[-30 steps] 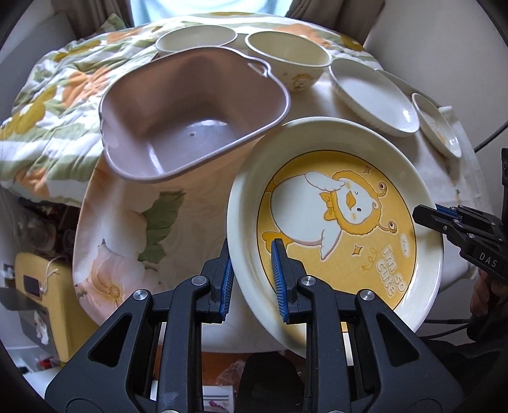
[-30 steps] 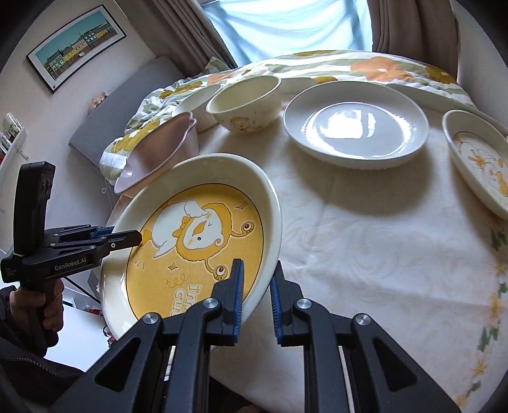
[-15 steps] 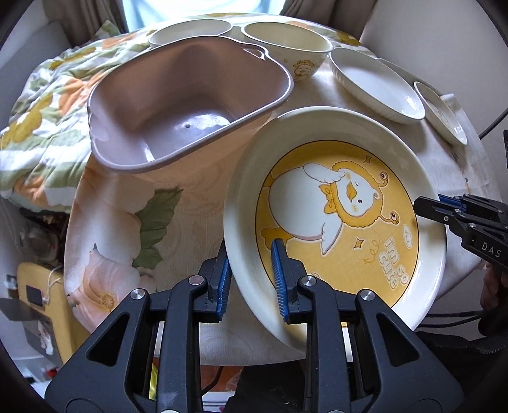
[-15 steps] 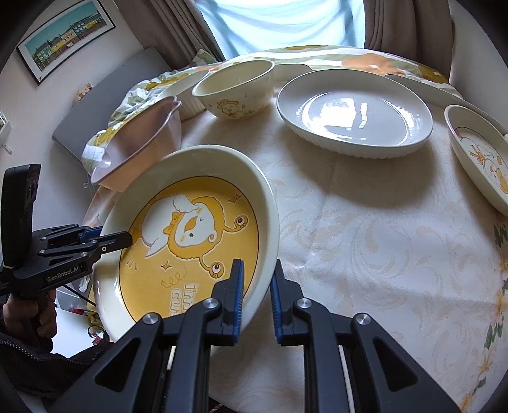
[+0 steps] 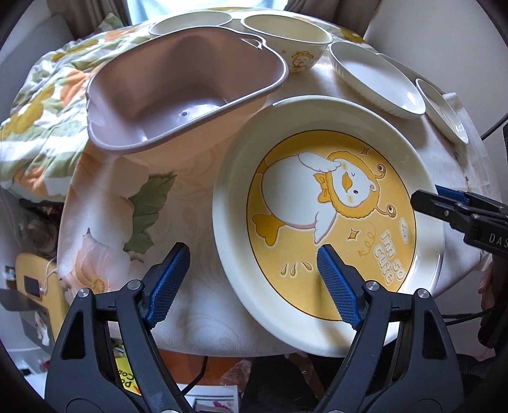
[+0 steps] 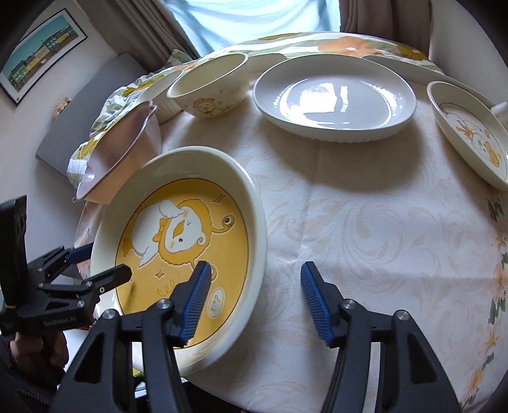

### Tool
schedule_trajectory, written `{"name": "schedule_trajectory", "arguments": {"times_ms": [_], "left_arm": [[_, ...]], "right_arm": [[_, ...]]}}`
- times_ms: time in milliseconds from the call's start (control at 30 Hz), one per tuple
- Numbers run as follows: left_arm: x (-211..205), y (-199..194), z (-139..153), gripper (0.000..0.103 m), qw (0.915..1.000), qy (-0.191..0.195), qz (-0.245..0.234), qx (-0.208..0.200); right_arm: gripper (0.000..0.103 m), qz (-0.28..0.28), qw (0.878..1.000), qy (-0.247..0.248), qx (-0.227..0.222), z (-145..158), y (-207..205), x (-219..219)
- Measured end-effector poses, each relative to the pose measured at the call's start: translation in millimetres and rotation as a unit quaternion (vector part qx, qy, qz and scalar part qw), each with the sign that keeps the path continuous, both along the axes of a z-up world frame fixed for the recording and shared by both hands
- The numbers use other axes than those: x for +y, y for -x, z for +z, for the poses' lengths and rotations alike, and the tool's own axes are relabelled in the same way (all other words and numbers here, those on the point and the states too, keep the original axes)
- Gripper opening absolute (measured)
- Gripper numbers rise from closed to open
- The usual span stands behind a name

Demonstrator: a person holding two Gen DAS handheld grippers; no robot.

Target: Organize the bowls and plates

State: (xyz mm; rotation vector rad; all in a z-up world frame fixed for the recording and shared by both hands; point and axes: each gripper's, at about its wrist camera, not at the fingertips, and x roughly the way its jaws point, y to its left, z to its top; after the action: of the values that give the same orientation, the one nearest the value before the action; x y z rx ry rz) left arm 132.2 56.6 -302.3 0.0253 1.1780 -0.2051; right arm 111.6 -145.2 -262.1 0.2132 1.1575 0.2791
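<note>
A large cream plate with a yellow duck picture (image 5: 330, 209) lies on the table near its front edge, partly over the edge; it also shows in the right wrist view (image 6: 181, 235). My left gripper (image 5: 250, 263) is open, its fingers on either side of the plate's near rim. My right gripper (image 6: 254, 279) is open, astride the plate's rim on the opposite side. A pink tub (image 5: 177, 89) stands just behind the plate. A cream bowl (image 6: 209, 85), a plain white plate (image 6: 333, 95) and a small duck dish (image 6: 470, 133) stand farther back.
The round table has a cream floral cloth (image 6: 365, 222). Another cream bowl (image 5: 190, 25) stands behind the tub. A floral quilt (image 5: 38, 95) lies to the left beyond the table. Clutter lies on the floor below the table edge (image 5: 31, 279).
Both grippers, shut on the duck plate's rim before, have opened. The plate has come down and now rests on the table.
</note>
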Motion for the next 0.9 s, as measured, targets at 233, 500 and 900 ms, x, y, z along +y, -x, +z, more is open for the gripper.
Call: {"name": "schedule_trajectory", "arguments": {"times_ms": [233, 500, 900], "left_arm": [[-9, 23, 43, 0.081, 0.9988, 0.0, 0.035, -0.035], [-61, 43, 128, 0.101, 0.9886, -0.006, 0.054, -0.141], [-127, -9, 176, 0.102, 0.9761, 0.095, 0.116, -0.157]], "right_arm": [[0.054, 0.006, 0.999, -0.017, -0.027, 40, 11, -25], [0.103, 0.015, 0.993, -0.032, -0.108, 108, 27, -82], [0.103, 0.01, 0.989, -0.011, -0.146, 168, -22, -167]]}}
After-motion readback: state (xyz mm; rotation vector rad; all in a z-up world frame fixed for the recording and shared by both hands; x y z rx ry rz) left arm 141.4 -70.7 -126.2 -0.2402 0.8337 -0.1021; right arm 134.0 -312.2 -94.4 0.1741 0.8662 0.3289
